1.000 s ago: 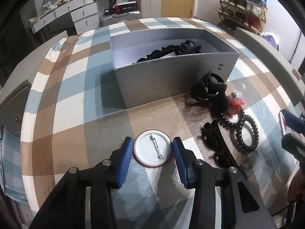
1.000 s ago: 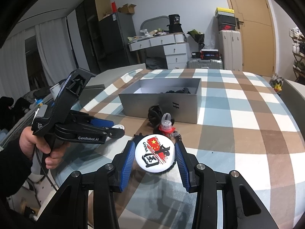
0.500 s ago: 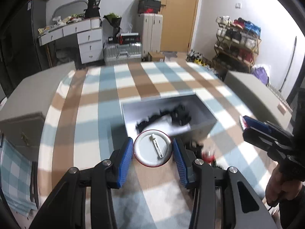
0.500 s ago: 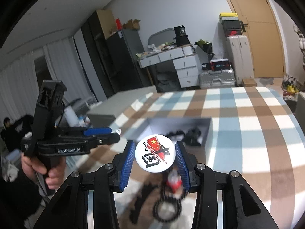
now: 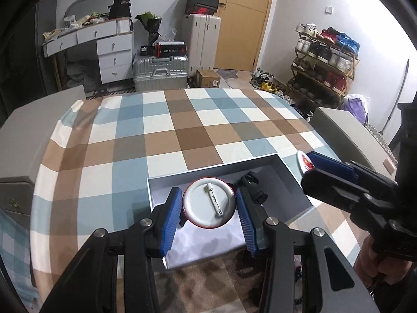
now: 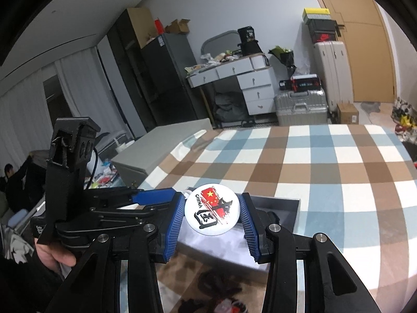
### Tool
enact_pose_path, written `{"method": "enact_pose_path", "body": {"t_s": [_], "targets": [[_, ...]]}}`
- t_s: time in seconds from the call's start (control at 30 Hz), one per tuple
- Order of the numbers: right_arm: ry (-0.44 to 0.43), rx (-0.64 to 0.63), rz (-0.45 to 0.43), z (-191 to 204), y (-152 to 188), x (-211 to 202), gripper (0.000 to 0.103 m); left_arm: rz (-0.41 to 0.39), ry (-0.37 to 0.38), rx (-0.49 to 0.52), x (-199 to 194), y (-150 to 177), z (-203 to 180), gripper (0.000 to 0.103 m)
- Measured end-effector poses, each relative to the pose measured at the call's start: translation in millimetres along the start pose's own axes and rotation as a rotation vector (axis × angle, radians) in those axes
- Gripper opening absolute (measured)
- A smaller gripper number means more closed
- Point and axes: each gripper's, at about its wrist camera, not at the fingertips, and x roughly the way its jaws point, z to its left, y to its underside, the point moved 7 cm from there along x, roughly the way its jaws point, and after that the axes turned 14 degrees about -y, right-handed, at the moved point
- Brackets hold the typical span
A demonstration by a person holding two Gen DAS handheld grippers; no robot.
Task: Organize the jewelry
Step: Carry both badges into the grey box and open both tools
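Observation:
My left gripper (image 5: 209, 203) is shut on a round pin badge (image 5: 208, 202), held back side up so its silver pin shows. It hangs above the open grey box (image 5: 292, 185), where a black hair clip (image 5: 254, 186) lies. My right gripper (image 6: 211, 212) is shut on a white badge (image 6: 211, 212) printed with a red flag and "CHINA". That badge also hangs over the grey box (image 6: 284, 206). In the left wrist view the right gripper (image 5: 310, 163) comes in from the right with the flag badge (image 5: 303, 161) seen edge on. The left gripper (image 6: 156, 195) shows at the left of the right wrist view.
The box stands on a checked tablecloth (image 5: 198, 130). Black hair ties and a red item (image 6: 224, 297) lie blurred on the cloth in front of the box. Grey seats (image 5: 346, 133) flank the table. A person's hand (image 6: 56, 254) grips the left tool.
Both grippers rose off the table with their badges and moved forward over the grey box. The loose hair accessories dropped below and behind the fingers.

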Motion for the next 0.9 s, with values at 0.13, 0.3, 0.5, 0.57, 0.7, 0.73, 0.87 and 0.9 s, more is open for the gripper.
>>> {"method": "enact_pose_path", "body": {"t_s": [0.13, 0.3, 0.5, 0.57, 0.7, 0.73, 0.87, 0.9], "targets": [[0.002, 0.019, 0.02, -10, 1, 12, 0.042, 0.018, 0.01, -0.005, 8, 0, 0, 0.037], [0.013, 0.026, 0.057, -18, 5, 26, 0.042, 0.039, 0.021, 0.001, 16, 4, -3, 0.037], [0.019, 0.036, 0.094, -25, 11, 37, 0.042, 0.065, 0.044, 0.003, 25, 7, -3, 0.037], [0.024, 0.032, 0.098, -25, 11, 39, 0.042, 0.07, 0.052, 0.002, 26, 7, -3, 0.037], [0.033, 0.018, 0.106, -28, 11, 43, 0.042, 0.079, 0.061, 0.002, 29, 7, -5, 0.037], [0.036, 0.017, 0.109, -28, 10, 44, 0.042, 0.08, 0.065, 0.0, 30, 7, -4, 0.037], [0.04, 0.019, 0.118, -31, 10, 49, 0.042, 0.084, 0.078, -0.002, 32, 7, -3, 0.037], [0.04, 0.025, 0.117, -32, 10, 50, 0.042, 0.083, 0.082, -0.004, 32, 6, -3, 0.037]]}}
